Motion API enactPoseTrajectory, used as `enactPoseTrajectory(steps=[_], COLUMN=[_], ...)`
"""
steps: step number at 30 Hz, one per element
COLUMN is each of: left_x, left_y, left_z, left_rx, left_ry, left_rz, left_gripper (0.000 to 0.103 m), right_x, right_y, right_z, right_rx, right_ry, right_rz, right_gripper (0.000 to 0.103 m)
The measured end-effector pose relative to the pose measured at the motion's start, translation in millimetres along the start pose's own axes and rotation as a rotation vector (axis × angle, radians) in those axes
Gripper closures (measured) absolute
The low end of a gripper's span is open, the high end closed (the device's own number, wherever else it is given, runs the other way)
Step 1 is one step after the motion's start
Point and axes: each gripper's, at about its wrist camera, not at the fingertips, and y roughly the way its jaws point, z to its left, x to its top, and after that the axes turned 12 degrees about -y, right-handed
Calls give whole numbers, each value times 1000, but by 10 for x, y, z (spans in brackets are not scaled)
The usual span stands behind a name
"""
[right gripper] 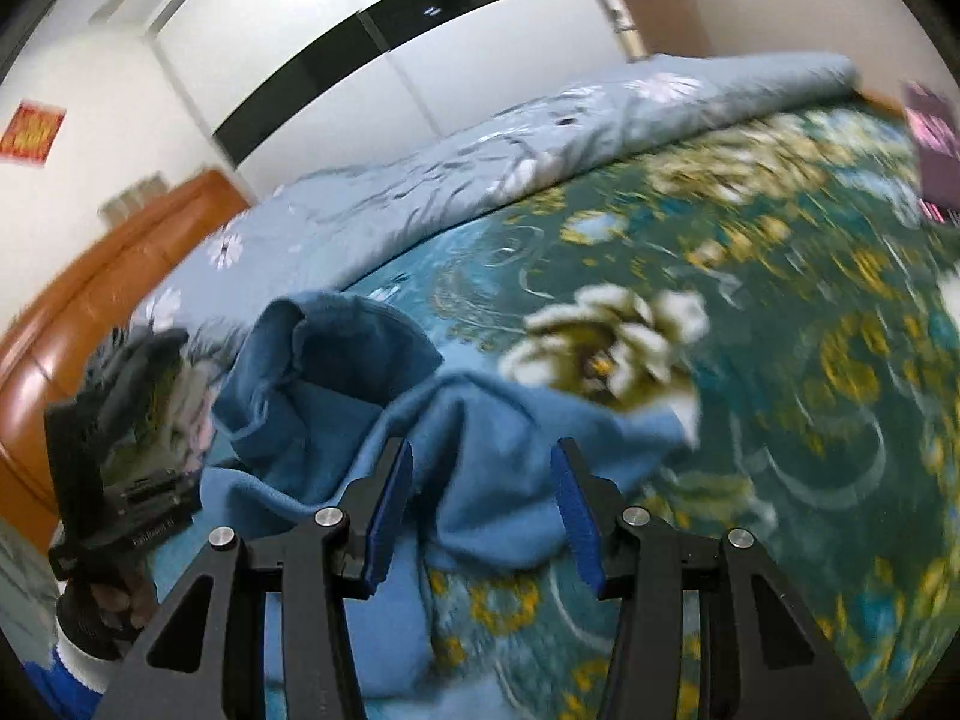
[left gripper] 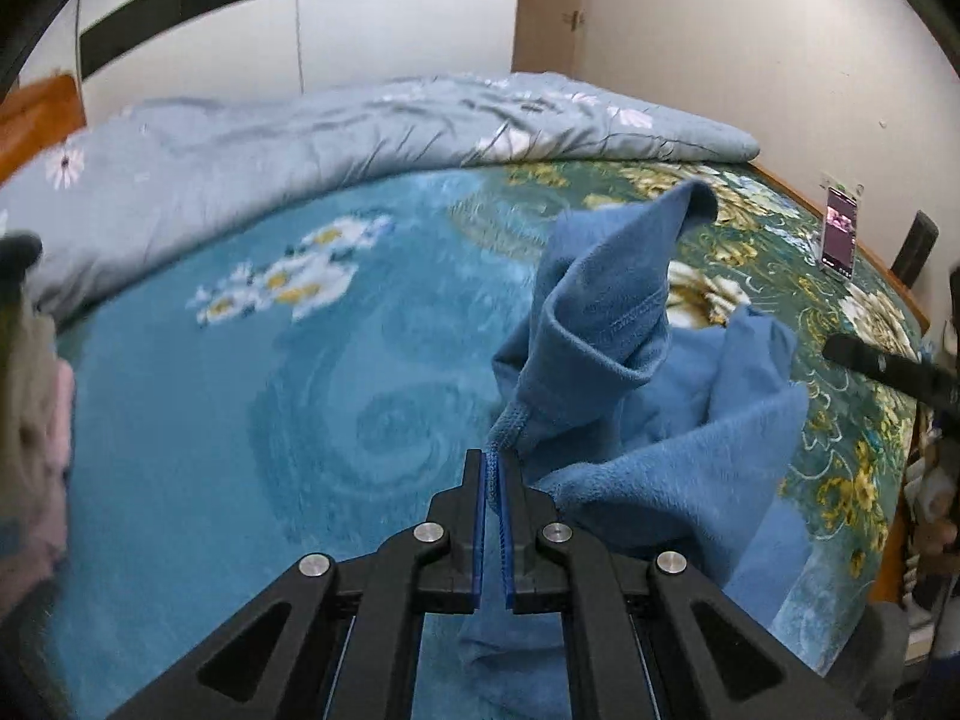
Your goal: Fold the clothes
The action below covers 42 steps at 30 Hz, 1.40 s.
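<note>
Pinching only a thin hem edge, left gripper [left gripper: 493,468] fingers are clamped on the blue fleece garment [left gripper: 648,408], bunched above the floral teal bed blanket [left gripper: 240,408], w/ little cloth in the bite, so it could slip if tugged. Right gripper [right gripper: 483,468] fingers gape wide, empty, over a fold; closing there may grab several layers & twist the fold.

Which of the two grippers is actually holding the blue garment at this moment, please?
The left gripper: its jaws are pinched shut on the blue garment hem. The right gripper stands wide open over the cloth, gripping nothing.
</note>
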Motion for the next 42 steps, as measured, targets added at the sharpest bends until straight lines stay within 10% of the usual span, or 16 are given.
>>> enactPoseTrajectory(steps=[17,19,20,33,42], left_x=[-55,-34,-24,64,165], left_y=[154,156,158,-61,-393], left_z=[262,282,293,268,-281], left_rx=[-86,-90,-93,-317,-460], left_ry=[-84,-89,-93,-230,-119], left_rz=[63,58,57,58,-13], left_gripper=[98,97,97,92,52], right_x=[907,859,847,1094,1365], right_y=[1577,1609,1590,366,-678], right_z=[392,385,385,536,671], right_rx=[188,211,231,331,180], right_ry=[-422,-388,-363,-195,-225], right_rz=[359,352,334,-59,-282], right_gripper=[54,76,94,96,96])
